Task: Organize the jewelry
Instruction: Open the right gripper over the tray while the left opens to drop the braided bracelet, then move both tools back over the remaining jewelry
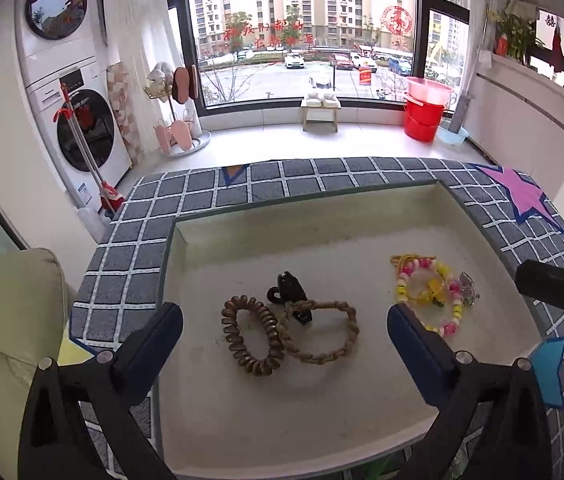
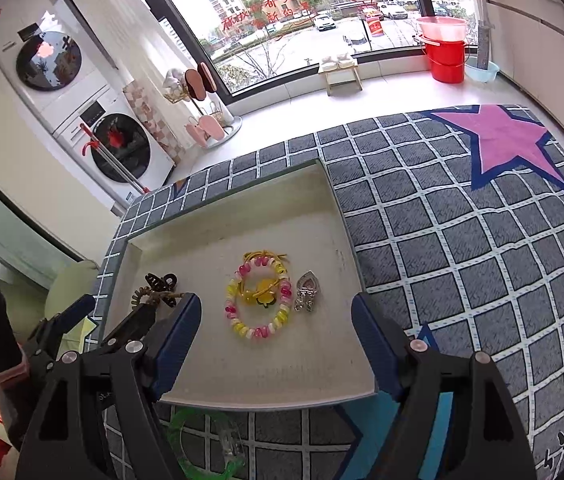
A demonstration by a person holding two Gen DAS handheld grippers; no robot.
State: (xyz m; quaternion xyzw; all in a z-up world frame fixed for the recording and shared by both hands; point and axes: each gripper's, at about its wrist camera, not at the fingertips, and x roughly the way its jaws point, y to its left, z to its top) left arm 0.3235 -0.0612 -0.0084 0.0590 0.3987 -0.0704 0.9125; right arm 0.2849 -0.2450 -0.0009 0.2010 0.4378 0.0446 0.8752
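A shallow cream tray (image 1: 321, 420) (image 2: 274, 384) lies on a grey checked cloth. In it lie a brown coil hair tie (image 1: 252, 336), a braided tan bracelet (image 1: 321, 334), a black claw clip (image 1: 291, 294) (image 2: 160, 284), a pink-and-yellow bead bracelet (image 1: 431, 294) (image 2: 258, 306) with a yellow hair tie inside, and a silver clip (image 1: 466, 289) (image 2: 306, 292). My left gripper (image 1: 285, 340) is open and empty above the brown pieces. My right gripper (image 2: 276, 344) is open and empty above the bead bracelet. A green ring (image 2: 202, 446) lies on the cloth in front of the tray.
The cloth (image 2: 461, 248) carries a pink star (image 2: 501, 140) at the far right and blue patches near the front. A cream cushion (image 1: 14, 340) sits left of the table. Washing machines (image 1: 78, 120), a shoe rack and red buckets (image 1: 425, 112) stand by the window.
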